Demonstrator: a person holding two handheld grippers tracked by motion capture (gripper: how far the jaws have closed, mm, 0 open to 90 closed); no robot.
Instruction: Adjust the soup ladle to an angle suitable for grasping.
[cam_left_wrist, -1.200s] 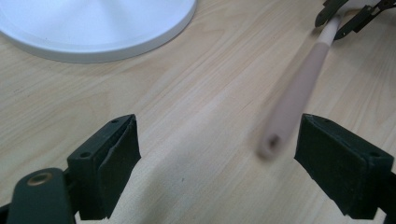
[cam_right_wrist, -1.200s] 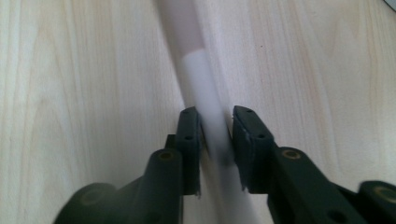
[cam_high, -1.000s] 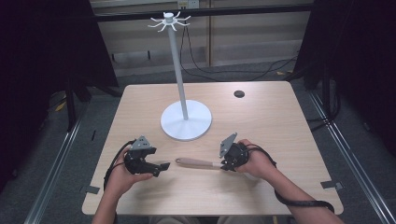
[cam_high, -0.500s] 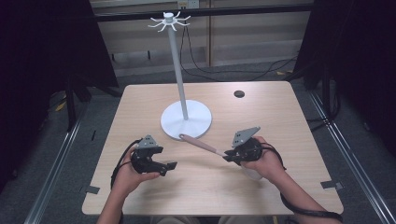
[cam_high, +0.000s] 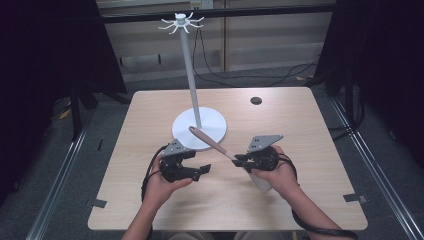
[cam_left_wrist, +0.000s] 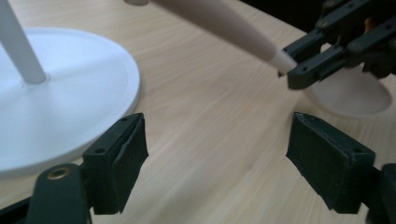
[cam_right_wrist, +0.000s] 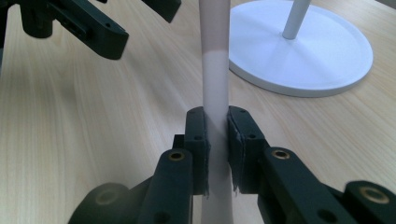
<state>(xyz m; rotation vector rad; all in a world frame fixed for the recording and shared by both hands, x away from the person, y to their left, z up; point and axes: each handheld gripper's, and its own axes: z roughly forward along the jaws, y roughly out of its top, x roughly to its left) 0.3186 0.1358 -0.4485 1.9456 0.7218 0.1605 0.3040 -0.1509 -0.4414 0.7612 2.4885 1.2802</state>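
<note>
1. Near the front of the desk (cam_high: 320, 200), my right hand-held gripper (cam_high: 239, 159) is clamped on the pale end of a spatula-type utensil (cam_high: 210, 142); the wooden handle angles up toward the white stand (cam_high: 199, 131).
2. My left hand-held gripper (cam_high: 200, 170) is wide open with nothing in it, just beside the stand's base.
3. For the lift, I'd keep the squeeze steady and swing the handle clear of the pole before raising it toward the hooks (cam_high: 180, 22).
4. From the right gripper view the utensil (cam_right_wrist: 215, 84) runs straight up between the pads (cam_right_wrist: 198, 140). The head sits behind my hand, probably silicone, but it's blurry.
</note>
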